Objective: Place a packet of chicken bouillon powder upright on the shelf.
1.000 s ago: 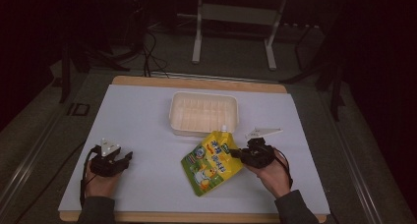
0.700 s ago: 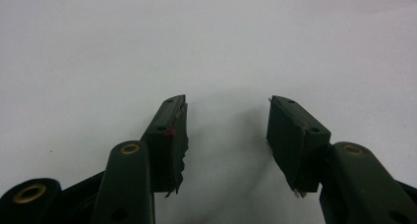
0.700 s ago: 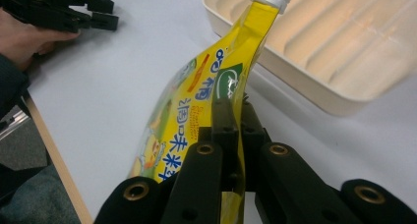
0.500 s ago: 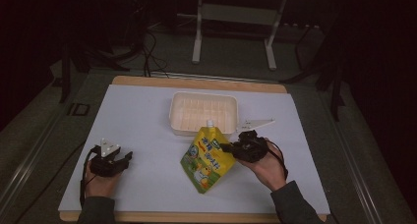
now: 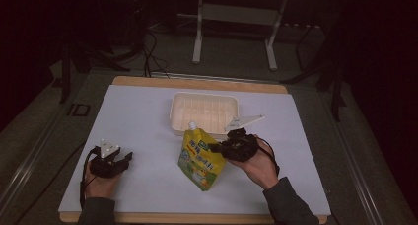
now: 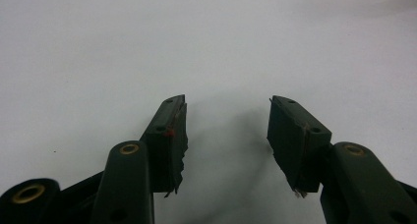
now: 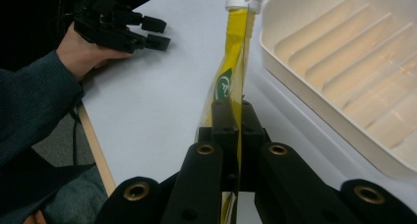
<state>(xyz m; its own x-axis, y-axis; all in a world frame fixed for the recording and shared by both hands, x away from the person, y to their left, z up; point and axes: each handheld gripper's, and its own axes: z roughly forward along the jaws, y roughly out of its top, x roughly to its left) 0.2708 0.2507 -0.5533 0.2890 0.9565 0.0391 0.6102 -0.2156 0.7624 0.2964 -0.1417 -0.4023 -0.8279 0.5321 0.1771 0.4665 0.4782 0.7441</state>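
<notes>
A yellow spouted pouch [image 5: 199,156] with a white cap hangs lifted and tilted above the white table cover, just in front of the cream tray [image 5: 179,109]. My right gripper [image 5: 213,148] is shut on the pouch's right edge; in the right gripper view the thin pouch [image 7: 231,71] is pinched edge-on between the jaws of that gripper [image 7: 235,117]. My left gripper [image 5: 127,159] rests at the front left of the table, open, and in the left gripper view this gripper [image 6: 227,121] has bare white surface between its jaws.
The ribbed cream tray [image 7: 314,71] lies close to the right of the pouch in the right gripper view. A person's hand and dark sleeve [image 7: 34,101] hold the left gripper. A stand's metal legs [image 5: 235,32] rise beyond the table's far edge.
My right gripper has lifted the pouch and carried it up and toward the tray, so the pouch now hangs tilted off the table. The left gripper has stayed put.
</notes>
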